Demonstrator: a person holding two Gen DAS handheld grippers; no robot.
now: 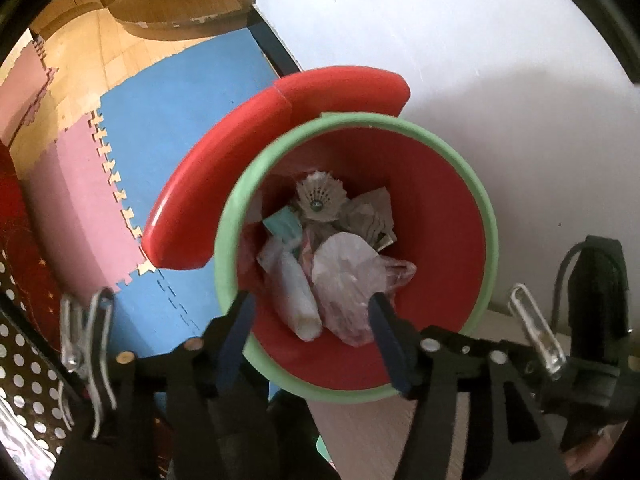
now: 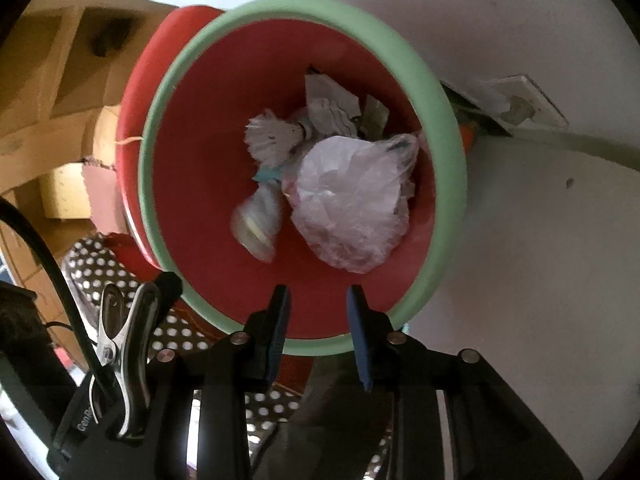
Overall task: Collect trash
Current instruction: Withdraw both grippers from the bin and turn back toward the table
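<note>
1. Here we see the red bin (image 1: 448, 216) with the green rim, holding all the trash: a crumpled plastic bag (image 1: 344, 276), a shuttlecock (image 1: 320, 198), paper scraps (image 2: 332, 106).
2. We judge these light, soft and crushable; we would pinch the bag's loose folds.
3. Left tongs (image 1: 310, 312) gape wide above the bin, empty; right tongs (image 2: 318, 300) stand partly open, empty.

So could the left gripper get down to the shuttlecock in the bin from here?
Probably yes: the left gripper hangs open over the bin's green rim, and the shuttlecock lies uncovered on top, beside the plastic bag.
</note>
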